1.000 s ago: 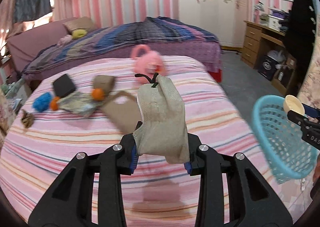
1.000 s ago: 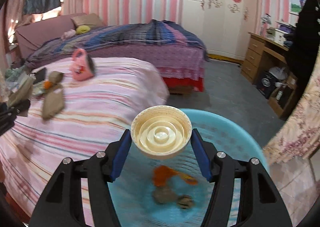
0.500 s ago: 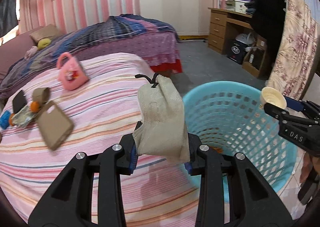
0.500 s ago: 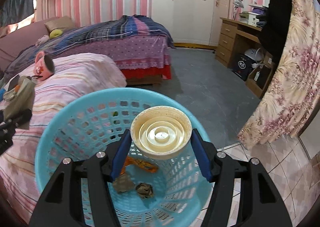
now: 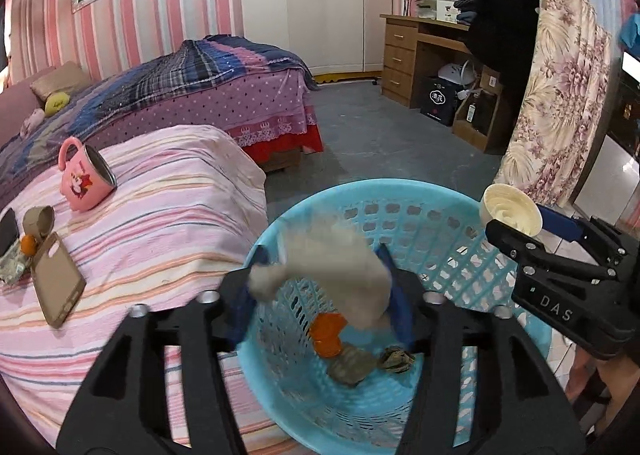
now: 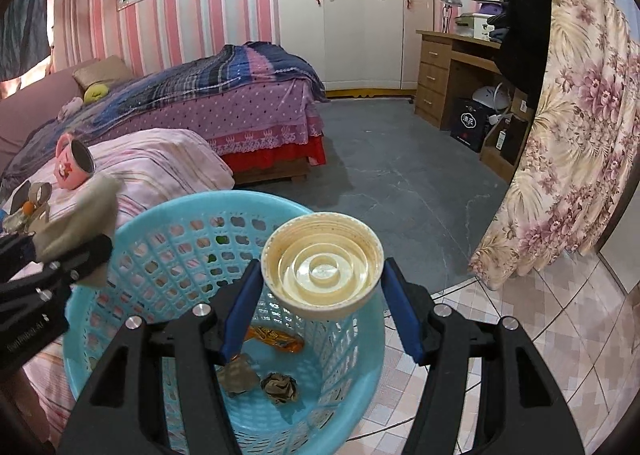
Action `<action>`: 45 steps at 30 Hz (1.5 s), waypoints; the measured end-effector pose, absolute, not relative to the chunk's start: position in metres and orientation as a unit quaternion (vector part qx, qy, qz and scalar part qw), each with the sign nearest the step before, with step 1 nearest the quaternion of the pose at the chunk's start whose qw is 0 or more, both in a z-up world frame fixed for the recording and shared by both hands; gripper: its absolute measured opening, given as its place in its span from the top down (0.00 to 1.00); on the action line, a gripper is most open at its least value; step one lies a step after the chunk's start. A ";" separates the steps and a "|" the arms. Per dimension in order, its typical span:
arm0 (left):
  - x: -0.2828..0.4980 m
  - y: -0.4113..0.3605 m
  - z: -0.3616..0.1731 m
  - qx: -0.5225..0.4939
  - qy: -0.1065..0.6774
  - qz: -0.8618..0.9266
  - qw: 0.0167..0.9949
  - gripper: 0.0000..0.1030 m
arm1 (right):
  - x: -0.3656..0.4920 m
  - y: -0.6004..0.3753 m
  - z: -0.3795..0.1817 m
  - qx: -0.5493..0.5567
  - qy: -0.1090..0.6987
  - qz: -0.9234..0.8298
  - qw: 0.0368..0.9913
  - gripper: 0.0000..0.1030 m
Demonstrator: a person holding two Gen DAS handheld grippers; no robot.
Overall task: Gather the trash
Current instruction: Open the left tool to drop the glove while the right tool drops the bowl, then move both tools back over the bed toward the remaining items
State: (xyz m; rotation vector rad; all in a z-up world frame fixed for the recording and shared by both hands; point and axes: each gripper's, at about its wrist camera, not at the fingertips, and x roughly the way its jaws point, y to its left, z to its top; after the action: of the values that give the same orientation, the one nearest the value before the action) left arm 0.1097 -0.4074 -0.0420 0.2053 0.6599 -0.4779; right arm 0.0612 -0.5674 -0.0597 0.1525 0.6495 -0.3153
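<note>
The beige cloth pouch (image 5: 332, 267) is blurred between the spread jaws of the left hand-held gripper (image 5: 320, 295), which have just been opening, so it is loose above the light blue plastic basket (image 5: 448, 231). In the basket lie an orange wrapper (image 5: 326, 333), a grey crumpled piece (image 5: 352, 367) and a small dark wad (image 5: 396, 359). The right hand-held gripper (image 6: 320, 291) grips a cream plastic lid (image 6: 322, 271) over the basket, near its rim. The basket stands just beside the bed with the pink striped cover (image 5: 168, 223). On this bed lie a pink mug (image 5: 84, 181) on its side, a brown phone case (image 5: 56, 281), a small cardboard roll (image 5: 38, 221) and a small orange thing (image 5: 27, 245).
</note>
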 end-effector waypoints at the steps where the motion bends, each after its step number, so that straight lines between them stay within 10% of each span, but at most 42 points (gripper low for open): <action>1: 0.109 -0.406 -0.041 0.101 0.316 -0.229 0.915 0.30 | 0.061 -0.568 -0.061 0.075 0.318 -0.154 0.933 0.41; 14: 0.136 -0.340 -0.046 0.083 0.319 -0.156 0.931 0.10 | 0.071 -0.553 -0.062 0.066 0.315 -0.148 0.935 0.41; 24: 0.140 -0.294 -0.040 0.076 0.310 -0.119 0.940 0.08 | 0.080 -0.534 -0.054 0.049 0.300 -0.184 0.935 0.10; 45: 0.168 -0.137 -0.020 0.075 0.293 -0.027 0.953 0.05 | 0.133 -0.435 -0.032 0.061 0.295 -0.108 0.947 0.10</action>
State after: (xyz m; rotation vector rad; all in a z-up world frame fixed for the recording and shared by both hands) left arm 0.1682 -0.1367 -0.0197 0.1529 0.5944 -0.0541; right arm 0.1325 -0.4346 -0.0317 0.1243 0.5999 -0.2206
